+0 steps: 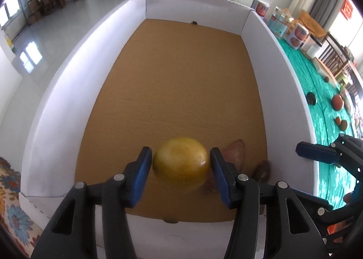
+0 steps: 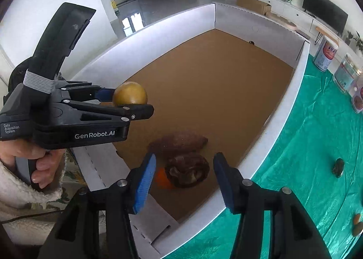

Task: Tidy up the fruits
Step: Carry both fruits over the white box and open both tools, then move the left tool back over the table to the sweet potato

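I have both grippers over the near end of a white-walled cardboard box [image 1: 56, 111] with a bare brown floor; most of that floor stretches empty toward the far wall. My left gripper [image 1: 180, 168] stands with its blue pads just beside a yellow-green citrus fruit [image 1: 180, 163], a thin gap showing on each side, so the jaws are open around it. My right gripper [image 2: 185, 183] is open too, nothing pressed between its pads; below it lie a brown mushroom-like piece [image 2: 187, 171], a sweet potato [image 2: 179, 143] touching it, and an orange scrap [image 2: 163, 178]. The box's right wall runs close beside the right gripper. Beyond it, on the green tablecloth [image 2: 306, 145], sit scattered small fruits [image 1: 337, 101] and tins [image 2: 324, 53].
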Tool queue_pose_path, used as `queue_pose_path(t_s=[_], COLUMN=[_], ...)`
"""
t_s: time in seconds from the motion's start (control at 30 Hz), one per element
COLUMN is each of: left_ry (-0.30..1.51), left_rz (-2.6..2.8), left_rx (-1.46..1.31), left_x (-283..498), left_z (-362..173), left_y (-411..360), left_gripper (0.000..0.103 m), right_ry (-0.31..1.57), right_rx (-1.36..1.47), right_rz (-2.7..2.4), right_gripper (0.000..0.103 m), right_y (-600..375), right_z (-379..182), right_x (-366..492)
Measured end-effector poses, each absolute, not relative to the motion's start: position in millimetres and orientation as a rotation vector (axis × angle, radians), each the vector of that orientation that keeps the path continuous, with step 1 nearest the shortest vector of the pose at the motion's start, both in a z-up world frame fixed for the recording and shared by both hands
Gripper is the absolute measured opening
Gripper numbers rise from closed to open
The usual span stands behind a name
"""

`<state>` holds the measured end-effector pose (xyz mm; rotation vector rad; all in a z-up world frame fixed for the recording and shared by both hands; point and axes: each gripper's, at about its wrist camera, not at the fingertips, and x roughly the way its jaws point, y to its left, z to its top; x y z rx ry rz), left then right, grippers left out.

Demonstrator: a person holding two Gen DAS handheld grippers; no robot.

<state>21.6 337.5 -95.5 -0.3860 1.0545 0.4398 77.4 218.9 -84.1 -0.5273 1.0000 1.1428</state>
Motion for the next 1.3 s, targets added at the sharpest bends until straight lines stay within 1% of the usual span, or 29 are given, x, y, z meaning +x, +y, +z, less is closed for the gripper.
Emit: queue_pose_path(t_s=[0.03, 0.17, 0.3, 0.47, 0.6, 0.7, 0.8, 0.87, 0.93, 1.0, 1.07, 1.13, 1.2, 1.3], left_ry=[1.042, 0.972, 0.895, 0.831, 0.820, 0.813, 0.809, 0.811, 0.807, 0.801, 0.799, 0.812, 0.828, 0.855], left_rz=[0.450, 0.454, 0.394, 0.192, 0.002, -0.106, -0.185, -0.217, -0.238, -0.242, -0.223, -0.204, -0.163, -0.081], left_rx=[-0.375, -0.343, -0.314, -0.280, -0.270, -0.257, -0.246, -0.226, -0.204, -0.188, -0.181, -0.187, -0.183, -0.135], left_x=[21, 18, 23, 43, 67, 74, 73, 73, 71, 74, 80, 89, 96, 108], left_z=[-93, -75, -56, -39, -33, -26, -20, -17, -16, -19, -27, -43, -63, -95], left_y=[336, 327, 297, 227, 158, 110, 71, 50, 31, 16, 3, -8, -14, -16], left_gripper=[0.069, 0.071, 0.075, 0.075, 0.075, 0.075, 0.075, 0.075, 0.076, 0.082, 0.082, 0.082, 0.082, 0.082], right_ry=[1.000, 0.952, 0.886, 0.793, 0.725, 0.647, 0.573, 0.544, 0.533, 0.564, 0.655, 0.674, 0.691, 0.724], right_rx=[-0.506, -0.410, -0.310, -0.161, 0.066, 0.209, 0.138, 0.005, -0.153, -0.309, -0.431, -0.432, -0.287, -0.071], right_rz=[1.146, 1.139, 1.074, 0.863, 0.690, 0.590, 0.468, 0.364, 0.229, 0.092, 0.000, -0.013, 0.077, 0.166], right_gripper=[0.056, 0.063, 0.069, 0.071, 0.074, 0.075, 0.076, 0.081, 0.097, 0.103, 0.103, 0.103, 0.103, 0.103], right_y=[216, 184, 126, 19, -88, -164, -221, -249, -269, -282, -290, -293, -298, -281], right_z=[-82, -64, -56, -50, -28, -1, 42, 73, 103, 119, 110, 83, 45, -29], right_x=[79, 86, 88, 97, 105, 95, 70, 50, 36, 33, 43, 52, 56, 71])
